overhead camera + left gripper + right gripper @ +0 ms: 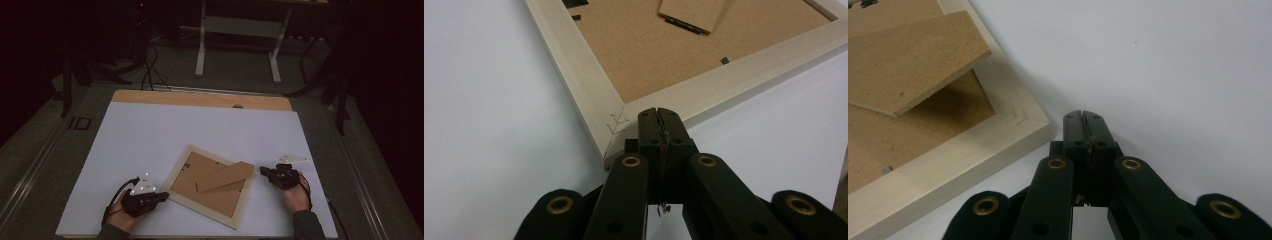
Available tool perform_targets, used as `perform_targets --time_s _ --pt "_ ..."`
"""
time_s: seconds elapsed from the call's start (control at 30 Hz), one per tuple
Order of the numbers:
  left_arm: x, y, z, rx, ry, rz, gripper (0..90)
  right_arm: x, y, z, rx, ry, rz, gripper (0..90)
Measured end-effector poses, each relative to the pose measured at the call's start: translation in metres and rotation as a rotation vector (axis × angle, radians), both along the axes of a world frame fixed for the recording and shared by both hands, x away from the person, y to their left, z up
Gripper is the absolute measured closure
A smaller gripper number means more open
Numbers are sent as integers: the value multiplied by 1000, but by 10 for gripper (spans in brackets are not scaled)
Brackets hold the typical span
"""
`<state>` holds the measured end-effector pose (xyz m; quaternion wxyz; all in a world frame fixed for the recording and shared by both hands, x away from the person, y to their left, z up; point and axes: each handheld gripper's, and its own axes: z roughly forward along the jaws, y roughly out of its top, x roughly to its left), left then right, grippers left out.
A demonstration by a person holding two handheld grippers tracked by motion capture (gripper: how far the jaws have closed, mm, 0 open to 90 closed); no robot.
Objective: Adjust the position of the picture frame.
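Both claws are clamped shut on nothing, the left claw [161,196] at the picture frame's [176,170] eight o'clock corner, the right claw [263,171] at three. A shove could skid it across the tabletop [150,130] or bend the propped stand [225,176].

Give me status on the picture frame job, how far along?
Done: the pale wooden picture frame lies face down, its brown fibreboard stand flap raised. In hand: nothing; the left tool is shut at one frame corner, the right tool shut beside another. Left: the brown backing board remains seated.
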<state>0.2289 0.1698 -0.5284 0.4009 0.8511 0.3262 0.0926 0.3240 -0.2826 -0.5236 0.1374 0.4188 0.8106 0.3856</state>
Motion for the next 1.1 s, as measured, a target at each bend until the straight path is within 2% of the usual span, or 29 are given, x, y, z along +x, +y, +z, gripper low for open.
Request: perform_targets --time_s 0.33,0.37,0.6,0.63,0.67,0.7,1.1 --pt "-1 -1 0 4 -9 2 900 -3 3 1 13 5 31 898" --pt "-2 -2 0 22 -12 -3 900 -5 2 1 19 11 32 898" --pt "-2 -4 0 38 -15 -14 900 -9 6 -1 29 20 64 898" --pt "-4 -6 1 60 -22 -7 900 -9 9 -1 23 23 80 898" --pt "-4 -6 1 60 -22 -7 900 -9 9 -1 23 23 80 898" --pt "-6 -8 1 89 -31 -11 900 -10 11 -2 21 29 92 898" --pt "-5 -10 1 100 -42 -6 900 -9 11 -2 26 32 101 898"
